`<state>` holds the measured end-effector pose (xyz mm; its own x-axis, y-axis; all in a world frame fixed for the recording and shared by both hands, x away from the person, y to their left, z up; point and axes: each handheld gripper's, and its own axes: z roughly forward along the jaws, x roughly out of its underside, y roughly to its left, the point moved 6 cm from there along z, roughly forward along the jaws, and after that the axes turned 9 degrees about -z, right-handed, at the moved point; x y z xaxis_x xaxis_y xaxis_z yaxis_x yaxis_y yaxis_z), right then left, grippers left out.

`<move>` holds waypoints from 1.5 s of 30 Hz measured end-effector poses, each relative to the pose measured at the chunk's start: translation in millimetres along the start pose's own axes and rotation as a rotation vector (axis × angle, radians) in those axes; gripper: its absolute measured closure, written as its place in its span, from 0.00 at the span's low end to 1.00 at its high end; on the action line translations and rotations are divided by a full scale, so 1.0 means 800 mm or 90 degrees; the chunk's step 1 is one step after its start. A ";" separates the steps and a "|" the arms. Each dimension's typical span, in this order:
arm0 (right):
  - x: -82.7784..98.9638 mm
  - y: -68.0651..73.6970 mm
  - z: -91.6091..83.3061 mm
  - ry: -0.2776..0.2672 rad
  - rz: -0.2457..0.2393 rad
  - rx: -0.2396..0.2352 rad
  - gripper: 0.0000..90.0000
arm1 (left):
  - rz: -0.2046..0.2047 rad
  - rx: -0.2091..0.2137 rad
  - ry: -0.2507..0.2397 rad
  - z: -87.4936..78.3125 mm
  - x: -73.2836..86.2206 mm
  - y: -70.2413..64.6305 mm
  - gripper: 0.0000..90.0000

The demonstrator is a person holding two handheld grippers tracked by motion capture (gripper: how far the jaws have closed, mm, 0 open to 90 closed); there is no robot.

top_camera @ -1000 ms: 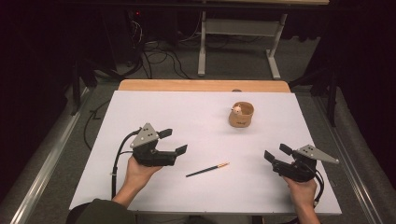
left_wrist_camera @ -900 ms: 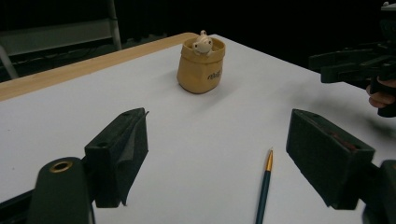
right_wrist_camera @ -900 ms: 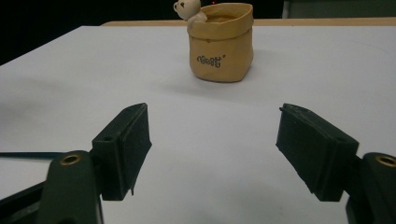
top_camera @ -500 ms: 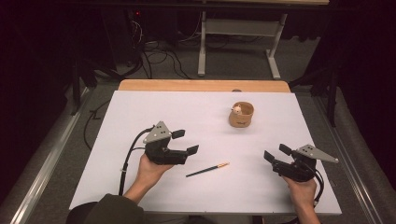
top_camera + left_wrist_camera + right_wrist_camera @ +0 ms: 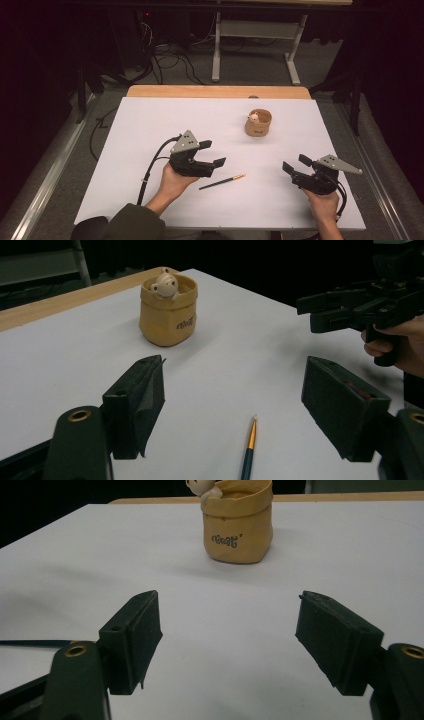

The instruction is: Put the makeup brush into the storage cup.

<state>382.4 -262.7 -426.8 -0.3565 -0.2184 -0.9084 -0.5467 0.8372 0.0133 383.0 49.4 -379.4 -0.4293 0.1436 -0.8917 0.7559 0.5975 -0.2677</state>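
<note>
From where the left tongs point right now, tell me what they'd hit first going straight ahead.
The pen lies just ahead of the left tongs, between the open jaws, so it comes first. Beyond it, bare white table; the tan pot sits off to the left, probably missed.

open table around pen, pouch far off

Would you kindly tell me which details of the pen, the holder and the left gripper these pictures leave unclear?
- Dark green pen with gold tip: its rear end is cut off by the bottom edge of the left gripper view.
- Tan bag-shaped holder: its small printed word is too small to read; the bear figure's head is cropped by the top edge of the right gripper view.
- Left gripper: high view cannot show its height above the pen.
</note>
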 end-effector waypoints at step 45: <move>0.002 0.000 0.002 0.011 0.001 -0.005 0.31 | 0.012 0.048 0.102 0.051 0.008 -0.016 0.35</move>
<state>383.3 -262.2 -428.8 -0.3704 -0.2257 -0.9011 -0.5517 0.8338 0.0180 390.2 10.4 -396.8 -0.4829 0.2819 -0.8291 0.7970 0.5337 -0.2827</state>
